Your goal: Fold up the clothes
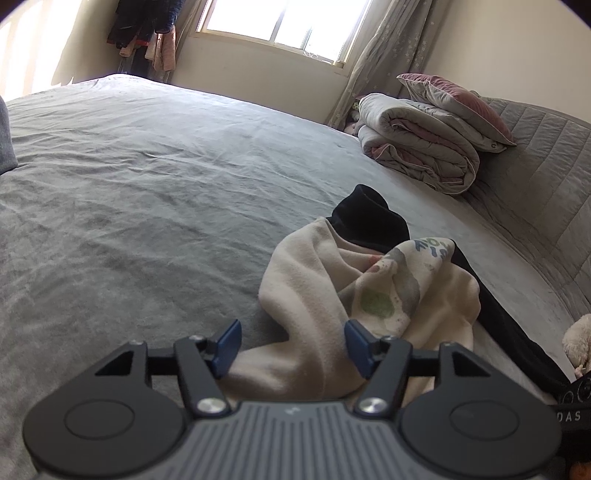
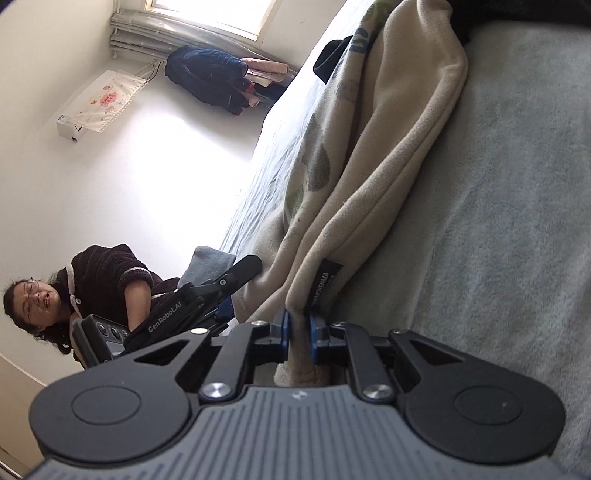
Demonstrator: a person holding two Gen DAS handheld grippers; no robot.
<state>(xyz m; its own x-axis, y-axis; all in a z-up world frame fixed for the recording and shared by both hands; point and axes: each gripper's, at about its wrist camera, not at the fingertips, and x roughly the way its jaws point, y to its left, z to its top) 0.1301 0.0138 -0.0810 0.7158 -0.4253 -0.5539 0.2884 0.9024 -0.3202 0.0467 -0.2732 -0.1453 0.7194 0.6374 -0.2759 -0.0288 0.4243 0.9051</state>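
Note:
A cream fleece garment point(image 1: 314, 295) with a printed pattern lies crumpled on the grey bed sheet point(image 1: 147, 184), on top of a black garment point(image 1: 373, 218). My left gripper point(image 1: 291, 343) is open, its blue fingertips on either side of a fold of the cream garment. In the right wrist view my right gripper point(image 2: 299, 334) is shut on the hem of the cream garment point(image 2: 388, 147), beside its black label point(image 2: 327, 280). The left gripper point(image 2: 207, 299) also shows there, at the garment's other side.
A folded duvet with a pink and grey pillow point(image 1: 436, 136) lies by the headboard point(image 1: 535, 173). A soft toy point(image 1: 580, 339) sits at the right edge. A person point(image 2: 74, 295) is at the bedside. Clothes hang in the corner point(image 1: 144, 33) by the window.

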